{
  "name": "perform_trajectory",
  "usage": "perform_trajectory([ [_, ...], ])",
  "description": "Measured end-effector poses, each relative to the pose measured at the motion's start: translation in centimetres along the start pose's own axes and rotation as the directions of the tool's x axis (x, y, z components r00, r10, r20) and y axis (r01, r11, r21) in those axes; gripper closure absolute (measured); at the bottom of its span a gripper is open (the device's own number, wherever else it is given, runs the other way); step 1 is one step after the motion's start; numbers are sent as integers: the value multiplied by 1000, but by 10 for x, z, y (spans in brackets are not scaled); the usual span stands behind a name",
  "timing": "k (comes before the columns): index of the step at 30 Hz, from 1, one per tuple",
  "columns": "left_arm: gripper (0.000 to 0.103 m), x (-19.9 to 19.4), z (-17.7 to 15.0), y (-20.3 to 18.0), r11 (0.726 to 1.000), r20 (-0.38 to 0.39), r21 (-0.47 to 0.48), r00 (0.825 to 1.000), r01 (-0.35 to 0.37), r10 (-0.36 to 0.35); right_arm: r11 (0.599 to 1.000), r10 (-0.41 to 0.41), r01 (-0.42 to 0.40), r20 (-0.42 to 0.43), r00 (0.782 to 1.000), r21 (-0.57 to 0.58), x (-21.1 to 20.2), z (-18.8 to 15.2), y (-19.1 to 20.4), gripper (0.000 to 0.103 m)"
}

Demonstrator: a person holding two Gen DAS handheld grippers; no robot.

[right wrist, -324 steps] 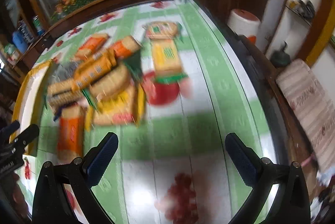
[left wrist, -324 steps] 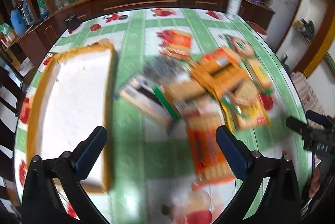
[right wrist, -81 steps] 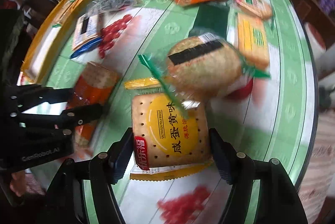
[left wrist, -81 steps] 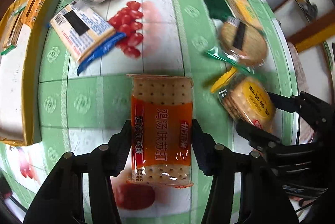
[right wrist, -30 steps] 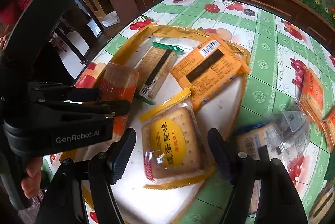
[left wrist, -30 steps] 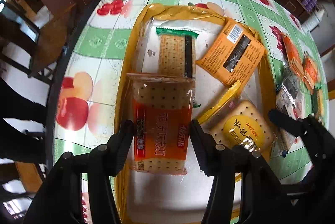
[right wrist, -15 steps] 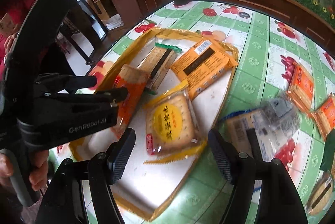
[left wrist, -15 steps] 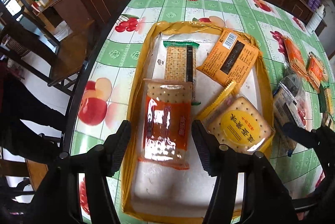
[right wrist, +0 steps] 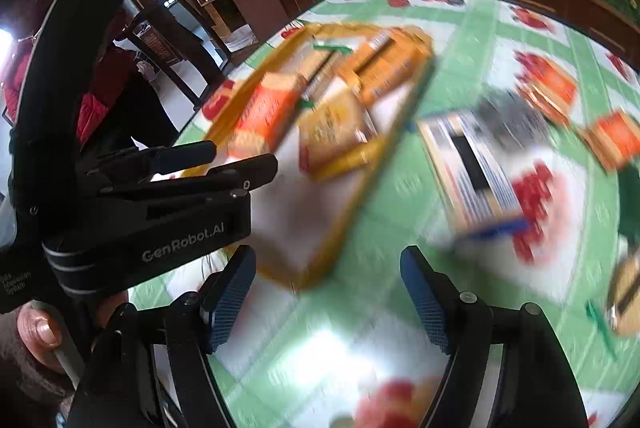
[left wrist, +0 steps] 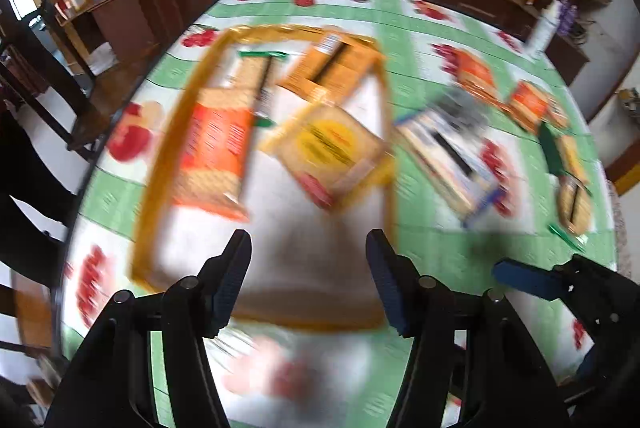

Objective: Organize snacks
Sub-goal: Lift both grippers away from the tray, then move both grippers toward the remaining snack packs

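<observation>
A yellow-rimmed white tray (left wrist: pixel 152 184) holds an orange cracker pack (left wrist: pixel 214 148), a yellow cracker pack (left wrist: pixel 326 148), a green-ended cracker pack (left wrist: pixel 256 72) and an orange pouch (left wrist: pixel 332 68). My left gripper (left wrist: pixel 308 268) is open and empty, above the tray's near end. My right gripper (right wrist: pixel 328 276) is open and empty, over the tablecloth beside the tray (right wrist: pixel 352 212). Both views are blurred. The left gripper's fingers (right wrist: pixel 240 168) show in the right wrist view.
On the green-checked tablecloth (left wrist: pixel 432 248) right of the tray lie a white-and-blue striped pack (left wrist: pixel 448 164), a grey pack (left wrist: pixel 460 108), orange packs (left wrist: pixel 524 104) and a round cracker pack (left wrist: pixel 574 204). Chairs (left wrist: pixel 36 148) stand at the table's left. A bottle (left wrist: pixel 544 28) stands at the far right edge.
Both grippers have let go of their packs, which now lie in the tray. Both grippers have pulled back and swung right, away from the tray's contents.
</observation>
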State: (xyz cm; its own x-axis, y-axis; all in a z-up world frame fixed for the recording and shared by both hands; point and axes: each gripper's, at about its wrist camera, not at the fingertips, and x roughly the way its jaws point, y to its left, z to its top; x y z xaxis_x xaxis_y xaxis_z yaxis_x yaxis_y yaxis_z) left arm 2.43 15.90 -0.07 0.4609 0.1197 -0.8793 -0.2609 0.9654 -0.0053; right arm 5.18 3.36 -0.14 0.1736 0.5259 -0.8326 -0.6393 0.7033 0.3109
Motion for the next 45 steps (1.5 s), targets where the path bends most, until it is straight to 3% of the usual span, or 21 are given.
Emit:
perform_trajectory([
  [4, 45, -11, -32, -39, 998, 22, 39, 999, 43, -44, 999, 10, -10, 1, 1000, 46, -22, -41, -19, 25],
  [7, 45, -12, -44, -64, 996, 2, 70, 998, 59, -59, 997, -27, 27, 6, 1000, 69, -34, -68, -34, 24],
  [12, 45, -14, -59, -87, 995, -9, 71, 998, 70, -69, 981, -54, 50, 14, 998, 185, -55, -107, -71, 24],
  [17, 45, -10, -73, -100, 989, -42, 100, 994, 108, -104, 950, -138, 128, 16, 990, 285, -80, -140, -92, 24],
  [21, 45, -4, -82, -106, 982, -103, 128, 987, 137, -124, 911, -227, 204, 21, 974, 359, -99, -166, -97, 24],
  [28, 45, -14, -97, -112, 983, -82, 109, 987, 145, -136, 818, -285, 241, 3, 959, 523, -116, -200, -107, 24],
  [31, 45, -17, -103, -116, 985, -66, 94, 988, 147, -142, 811, -282, 246, -14, 959, 531, -117, -208, -113, 24],
  [45, 45, -20, -104, -130, 993, -25, 115, 1000, -6, 9, 835, -234, 220, -35, 972, 505, -112, -192, -141, 22],
])
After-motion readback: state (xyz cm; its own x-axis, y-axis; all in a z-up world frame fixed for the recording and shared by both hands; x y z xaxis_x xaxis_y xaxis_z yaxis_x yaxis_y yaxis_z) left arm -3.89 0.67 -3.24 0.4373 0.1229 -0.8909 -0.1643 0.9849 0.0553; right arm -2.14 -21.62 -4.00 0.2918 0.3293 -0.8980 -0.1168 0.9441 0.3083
